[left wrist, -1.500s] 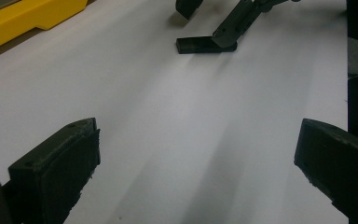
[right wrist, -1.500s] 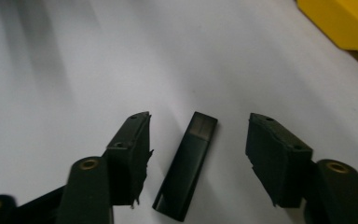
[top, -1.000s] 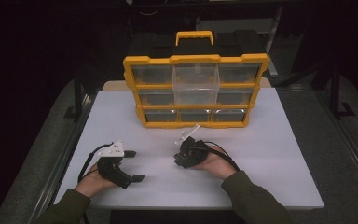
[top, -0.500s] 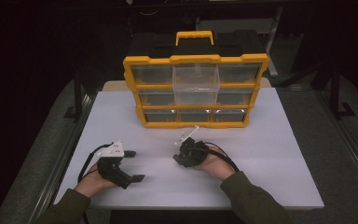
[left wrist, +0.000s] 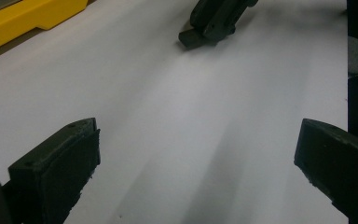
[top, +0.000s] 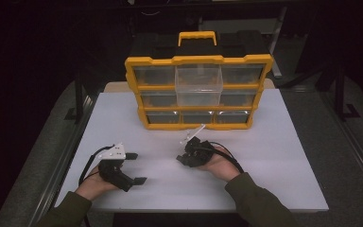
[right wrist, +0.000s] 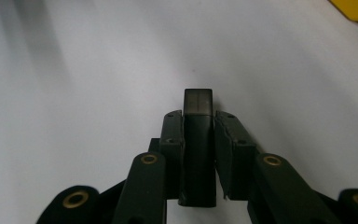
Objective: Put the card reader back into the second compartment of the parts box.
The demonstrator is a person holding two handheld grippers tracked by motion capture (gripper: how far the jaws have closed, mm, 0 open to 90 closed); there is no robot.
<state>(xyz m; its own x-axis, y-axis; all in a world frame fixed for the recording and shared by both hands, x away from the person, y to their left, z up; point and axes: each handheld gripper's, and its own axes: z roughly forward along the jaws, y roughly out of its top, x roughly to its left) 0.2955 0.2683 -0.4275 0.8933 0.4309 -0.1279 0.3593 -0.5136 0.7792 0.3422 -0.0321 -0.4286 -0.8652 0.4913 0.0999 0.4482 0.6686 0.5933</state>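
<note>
Near the table's front edge: a person's two hands rest on the white table [top: 283, 156], each holding a two-jaw gripper.
Right gripper [right wrist: 198, 122]: clenched on a small dark rectangular block [right wrist: 198, 105], which stands between its pads with its end poking out past them; the jaws have just been closing on it. From above, this gripper [top: 187, 159] sits mid-table, in front of the organiser.
Left gripper [top: 134, 168]: released, jaws spread wide over bare table, nothing between them; its own camera sees the right gripper and the block's end farther off.
Organiser [top: 198, 90]: a yellow-framed parts case with a yellow handle, standing upright at the table's far side, well apart from both hands.
Clear bin [top: 199, 84]: one drawer in the middle column juts forward from the front.
Progress, judged: the block looks grasped and low over the table; carrying it to the organiser and dropping it in a bin appears left to do.
Count: two grippers, one block, one organiser, nine drawer fronts in three rows of three.
</note>
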